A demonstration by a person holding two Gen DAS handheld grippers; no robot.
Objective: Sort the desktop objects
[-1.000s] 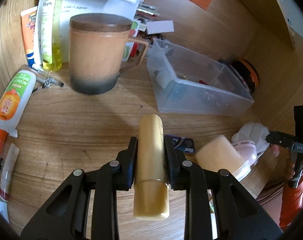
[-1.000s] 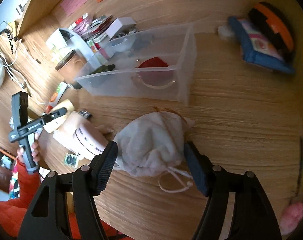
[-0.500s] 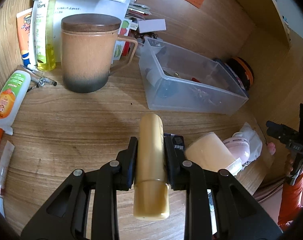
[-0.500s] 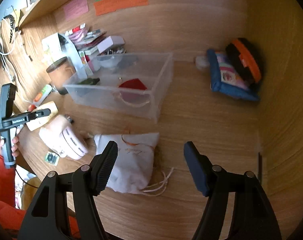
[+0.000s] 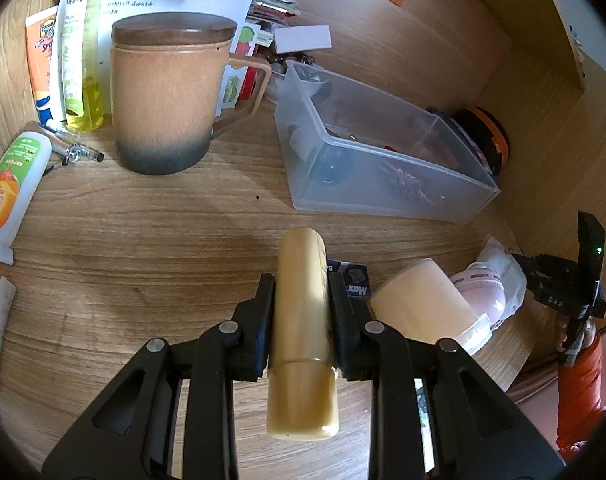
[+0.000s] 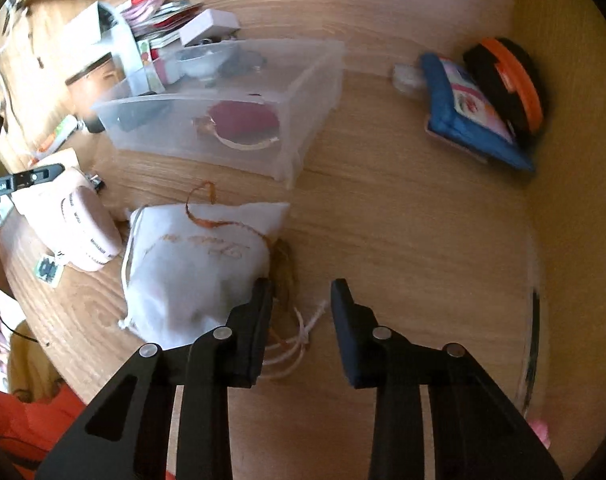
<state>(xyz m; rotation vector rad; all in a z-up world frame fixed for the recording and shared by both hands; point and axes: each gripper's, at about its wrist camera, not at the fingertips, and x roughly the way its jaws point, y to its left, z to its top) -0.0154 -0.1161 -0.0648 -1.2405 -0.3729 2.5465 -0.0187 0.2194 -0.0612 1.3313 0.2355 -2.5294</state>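
My left gripper (image 5: 301, 280) is shut on a tan cylindrical tube (image 5: 303, 344), held just above the wooden desk in front of the clear plastic bin (image 5: 383, 196). In the right wrist view a white drawstring pouch (image 6: 199, 264) lies on the desk before the bin (image 6: 163, 136). My right gripper (image 6: 302, 286) sits at the pouch's right edge with its jaws closing. The pouch's brown tassel and white cords (image 6: 299, 344) lie between the fingers, and the pads do not press on them.
A lidded brown mug (image 5: 167, 96) stands left of the bin, with a yellow bottle (image 5: 83, 52) and tubes beside it. A cream cup (image 5: 419, 308) and a pink round device (image 6: 87, 224) lie near the pouch. A blue pouch (image 6: 471, 116) and black-orange disc (image 6: 507, 80) sit far right.
The right gripper drew back off the pouch, then came down at its right edge with much narrower jaws. The left gripper keeps its hold on the tube, almost still.
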